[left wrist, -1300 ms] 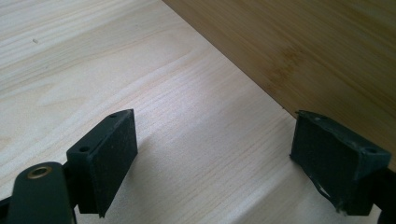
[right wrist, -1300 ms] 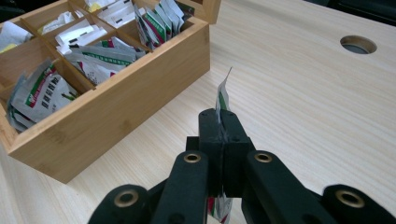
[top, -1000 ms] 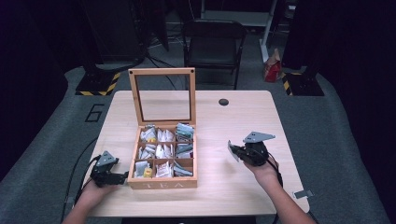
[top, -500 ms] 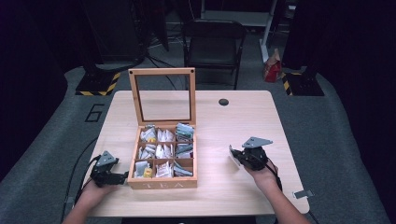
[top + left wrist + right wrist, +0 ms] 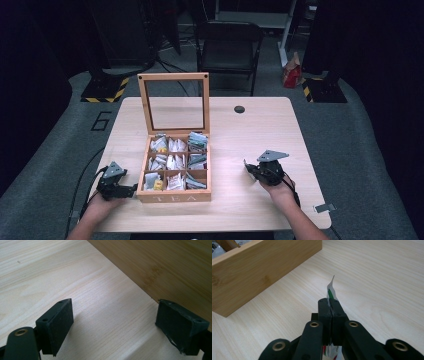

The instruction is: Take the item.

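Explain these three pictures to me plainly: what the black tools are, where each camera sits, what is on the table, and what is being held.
No robot here: a person sits at a pale wooden table with a tool in each hand. The left hand-held gripper and the right hand-held gripper each have two black jaws.

The high view looks down from above. The other two come from cameras riding on each tool, looking along its jaws.

On the table stands an open bamboo tea box with a glass-windowed lid, its nine compartments holding tea sachets. A small round black object lies farther back.

The left gripper's jaws stand apart, empty, beside the box wall. The right gripper is shut on a white and green tea sachet, held above bare table.
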Tool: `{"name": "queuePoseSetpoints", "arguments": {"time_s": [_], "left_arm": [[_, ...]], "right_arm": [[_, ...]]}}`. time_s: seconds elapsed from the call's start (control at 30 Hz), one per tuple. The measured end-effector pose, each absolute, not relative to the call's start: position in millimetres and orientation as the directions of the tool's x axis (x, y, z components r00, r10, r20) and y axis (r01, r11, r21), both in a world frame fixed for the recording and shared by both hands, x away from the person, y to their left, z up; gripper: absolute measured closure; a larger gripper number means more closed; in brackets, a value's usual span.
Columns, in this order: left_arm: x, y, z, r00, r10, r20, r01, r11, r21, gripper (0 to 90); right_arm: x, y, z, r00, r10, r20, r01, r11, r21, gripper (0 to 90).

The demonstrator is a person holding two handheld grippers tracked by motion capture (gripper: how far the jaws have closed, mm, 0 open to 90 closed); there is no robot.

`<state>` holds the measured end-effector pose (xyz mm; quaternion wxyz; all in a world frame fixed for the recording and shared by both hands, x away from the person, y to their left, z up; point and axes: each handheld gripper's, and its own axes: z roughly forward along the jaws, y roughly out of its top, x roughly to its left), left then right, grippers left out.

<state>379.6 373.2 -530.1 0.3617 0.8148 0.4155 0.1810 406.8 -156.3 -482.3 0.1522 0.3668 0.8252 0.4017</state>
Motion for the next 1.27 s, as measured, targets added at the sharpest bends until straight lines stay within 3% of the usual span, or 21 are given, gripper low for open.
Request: {"name": "queuePoseSetpoints", "arguments": {"time_s": [0.5, 0.87, 1.27], "left_arm": [[380, 373, -530, 0.589, 0.808, -0.006, 0.546, -0.393, 0.740, 14.0], [380, 373, -530, 0.590, 0.808, -0.005, 0.546, -0.394, 0.739, 14.0], [380, 373, -530, 0.590, 0.808, -0.006, 0.546, -0.394, 0.739, 14.0]], "right_arm": [[404, -149, -490, -0.710, 0.700, 0.080, 0.499, 0.420, 0.758, 84.4], [402, -143, -493, -0.715, 0.692, 0.099, 0.507, 0.416, 0.755, 59.1], [404, -152, -485, -0.678, 0.732, 0.067, 0.477, 0.370, 0.797, 44.6]]}}
